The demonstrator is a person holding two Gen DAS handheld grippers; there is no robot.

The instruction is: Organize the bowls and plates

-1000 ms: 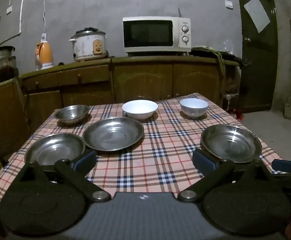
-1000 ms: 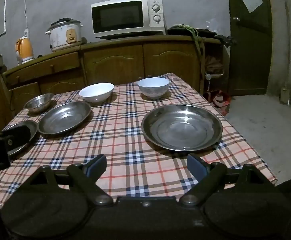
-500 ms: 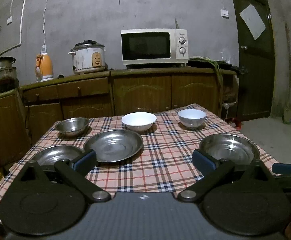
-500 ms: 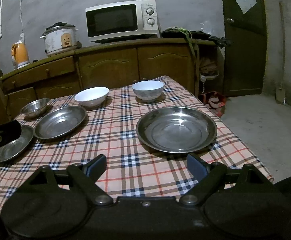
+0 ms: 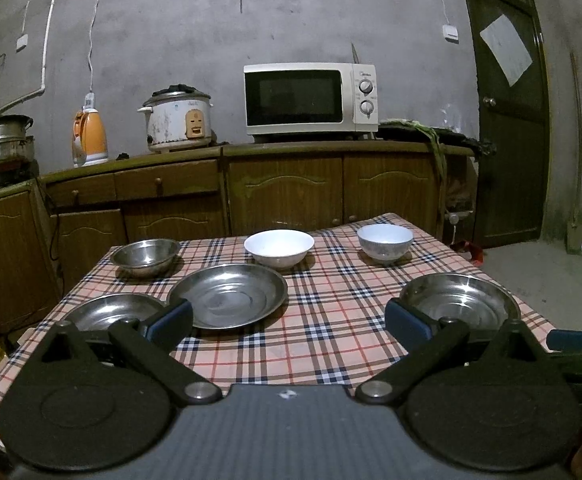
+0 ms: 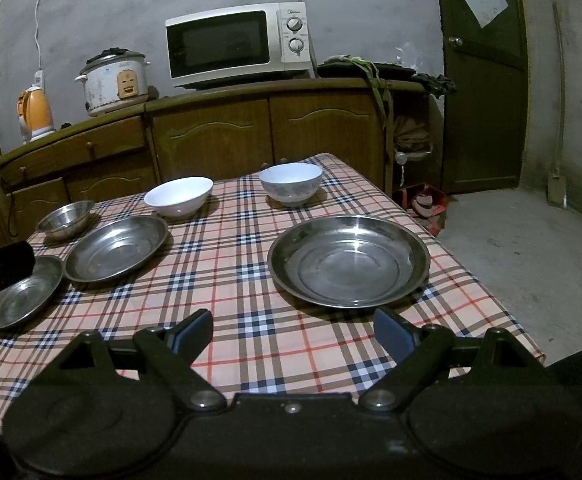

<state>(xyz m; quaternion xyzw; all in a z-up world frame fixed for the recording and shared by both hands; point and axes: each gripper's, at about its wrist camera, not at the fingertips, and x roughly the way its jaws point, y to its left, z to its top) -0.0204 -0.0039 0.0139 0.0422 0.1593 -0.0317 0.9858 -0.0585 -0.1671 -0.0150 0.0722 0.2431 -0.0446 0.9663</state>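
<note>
On the plaid tablecloth (image 5: 331, 332) lie three steel plates: a large one at the right (image 6: 349, 260), a middle one (image 5: 229, 294) and a small one at the near left (image 5: 111, 312). Along the far side stand a steel bowl (image 5: 145, 256), a wide white bowl (image 5: 279, 248) and a smaller white bowl (image 5: 385, 242). My left gripper (image 5: 289, 326) is open over the near edge with nothing between its fingers. My right gripper (image 6: 293, 334) is open just before the large plate, also holding nothing.
Wooden cabinets (image 5: 283, 188) run behind the table, carrying a microwave (image 5: 309, 100), a rice cooker (image 5: 177, 120) and an orange kettle (image 5: 89, 138). A dark door (image 6: 483, 80) stands at the right. Bare concrete floor (image 6: 531, 248) lies beside the table's right edge.
Both cameras have tilted upward and drawn slightly back, so the table sits lower in view. The dishes have not moved and both grippers stay open.
</note>
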